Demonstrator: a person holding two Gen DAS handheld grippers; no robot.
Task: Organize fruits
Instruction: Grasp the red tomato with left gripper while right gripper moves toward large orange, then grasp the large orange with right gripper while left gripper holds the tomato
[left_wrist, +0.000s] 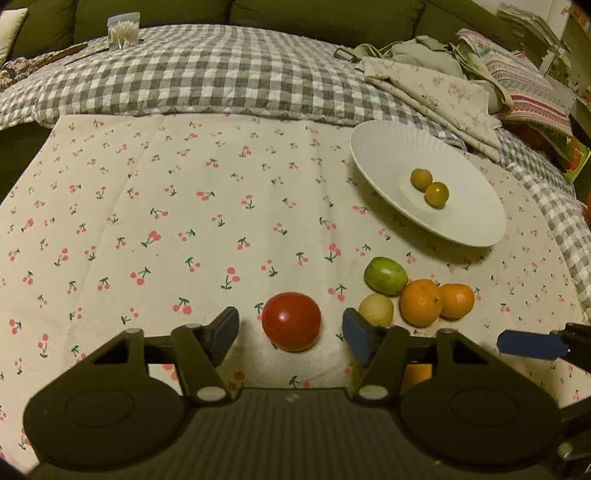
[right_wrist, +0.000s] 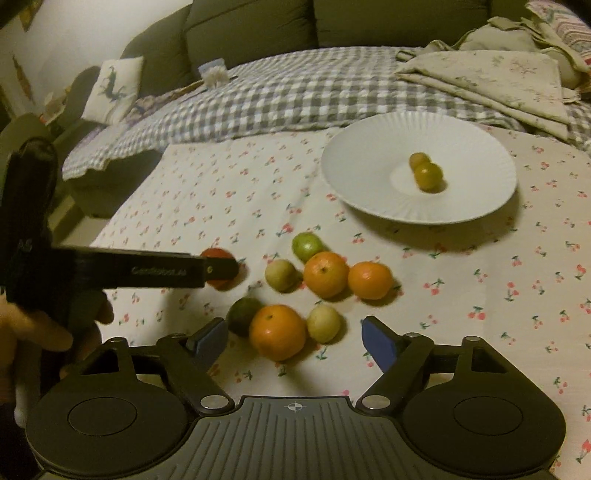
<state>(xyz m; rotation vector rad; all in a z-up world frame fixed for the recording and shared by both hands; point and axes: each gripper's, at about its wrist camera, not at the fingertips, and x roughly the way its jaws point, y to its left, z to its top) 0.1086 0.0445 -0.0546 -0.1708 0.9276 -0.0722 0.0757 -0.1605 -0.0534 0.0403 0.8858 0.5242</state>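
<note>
Between the spread blue-padded fingers of my left gripper (left_wrist: 290, 332) sits the round red tomato-like fruit (left_wrist: 291, 321), touched by neither pad, so I judge I am lined up to close on it. My right gripper (right_wrist: 295, 339) is likewise released, its pads standing either side of a large orange mandarin (right_wrist: 277, 331) and a pale yellow-green fruit (right_wrist: 324, 323) (too many between the pads for a clean pick, I'd say). Loose fruit is clustered close together near both grippers; the ribbed white round plate (left_wrist: 376, 155) lies well apart beyond them, holding only two small yellowish fruits (left_wrist: 436, 195) that touch at its centre, so it looks like the collecting spot. Everything rests on a soft white cherry-print cloth (left_wrist: 166, 221) over a grey checked quilt (left_wrist: 221, 77), with a dark green sofa (right_wrist: 251, 29) behind
</note>
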